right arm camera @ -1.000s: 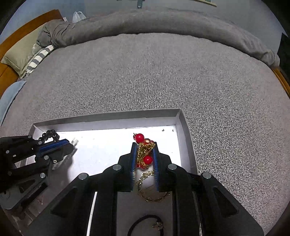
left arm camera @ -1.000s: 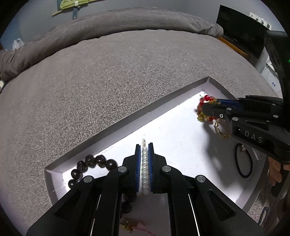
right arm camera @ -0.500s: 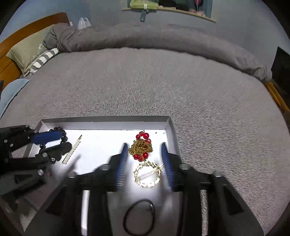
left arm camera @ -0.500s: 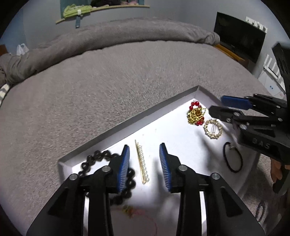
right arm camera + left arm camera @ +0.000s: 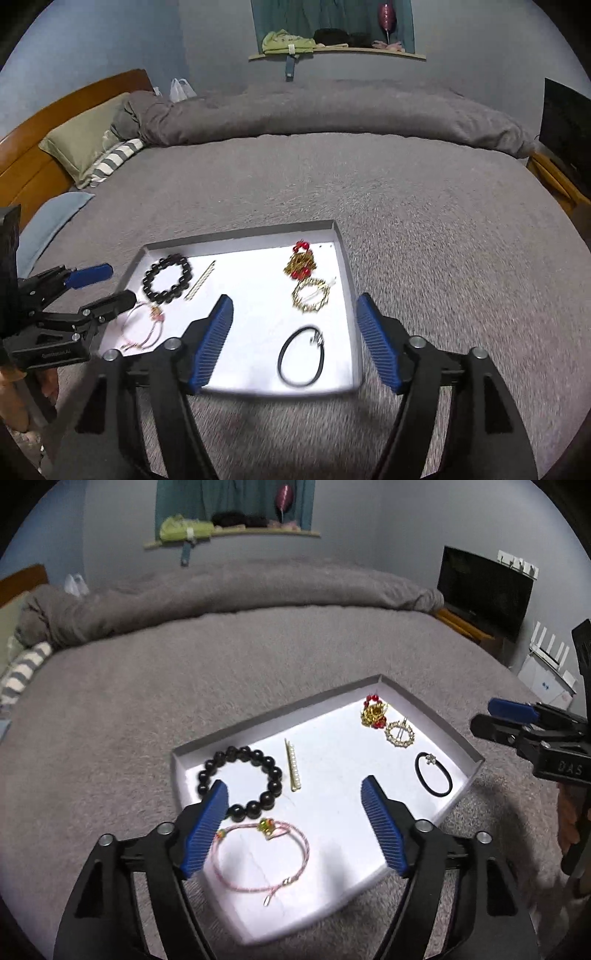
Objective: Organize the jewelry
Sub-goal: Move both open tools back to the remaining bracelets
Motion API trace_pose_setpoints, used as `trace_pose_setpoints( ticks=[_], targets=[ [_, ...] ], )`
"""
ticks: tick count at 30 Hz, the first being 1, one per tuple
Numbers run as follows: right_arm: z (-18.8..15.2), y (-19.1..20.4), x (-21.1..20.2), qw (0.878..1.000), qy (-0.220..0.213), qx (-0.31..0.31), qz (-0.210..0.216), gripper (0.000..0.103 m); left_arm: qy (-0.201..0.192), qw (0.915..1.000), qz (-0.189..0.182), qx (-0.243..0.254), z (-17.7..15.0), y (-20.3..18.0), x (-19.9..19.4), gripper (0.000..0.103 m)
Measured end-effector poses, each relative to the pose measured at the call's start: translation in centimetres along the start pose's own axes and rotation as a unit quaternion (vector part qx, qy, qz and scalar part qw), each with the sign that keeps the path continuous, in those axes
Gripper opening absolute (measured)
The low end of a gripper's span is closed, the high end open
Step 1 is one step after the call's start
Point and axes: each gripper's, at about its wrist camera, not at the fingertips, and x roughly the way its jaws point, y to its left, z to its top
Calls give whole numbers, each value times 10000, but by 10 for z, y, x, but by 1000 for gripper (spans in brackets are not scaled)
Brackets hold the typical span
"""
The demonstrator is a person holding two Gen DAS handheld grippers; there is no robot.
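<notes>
Both my jaws gape empty above the tray [image 5: 436, 716] of jewelry on the bed

My left gripper [image 5: 295, 825] has its jaws wide apart, holding nothing; just ahead and below lie the pink cord bracelet [image 5: 260, 856] and the black bead bracelet [image 5: 240, 781], with the pearl hair clip [image 5: 292, 765] beyond, its long axis running away from me, roughly in line with my fingers. My right gripper [image 5: 293, 339] is likewise spread and empty, and the black hair tie [image 5: 301, 356] sits between its blue pads [image 5: 212, 341], the gold ring brooch [image 5: 311, 294] and red-and-gold piece [image 5: 301, 263] farther ahead near the tray's right wall. I judge each side's pieces fall to the nearer gripper: left for bracelets and clip, right for the rest
</notes>
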Motion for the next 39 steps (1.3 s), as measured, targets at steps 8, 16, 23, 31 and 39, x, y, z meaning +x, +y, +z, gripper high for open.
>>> trace_pose_setpoints(
  ticks=[8, 16, 23, 31, 39],
  targets=[
    [-34, 7, -39, 9995, -265, 70, 144, 88, -170, 9996, -91, -198, -27, -7, -29, 88],
    [-67, 18, -56, 9990, -431, -128, -64, 93, -140, 9998, -48, -124, -48, -20, -41, 90],
    [-83, 18, -70, 9979, -635, -80, -26, 96, -322, 9994, 94, -30, -55, -28, -57, 93],
    [-109, 4, -68, 9980, -603, 44, -187, 97, -459, 9989, -41, -30, -81, -36, -66, 94],
    [-135, -5, -68, 9983, -515, 39, -286, 97, -362, 9987, -306, 165, -110, -48, -68, 94]
  ],
)
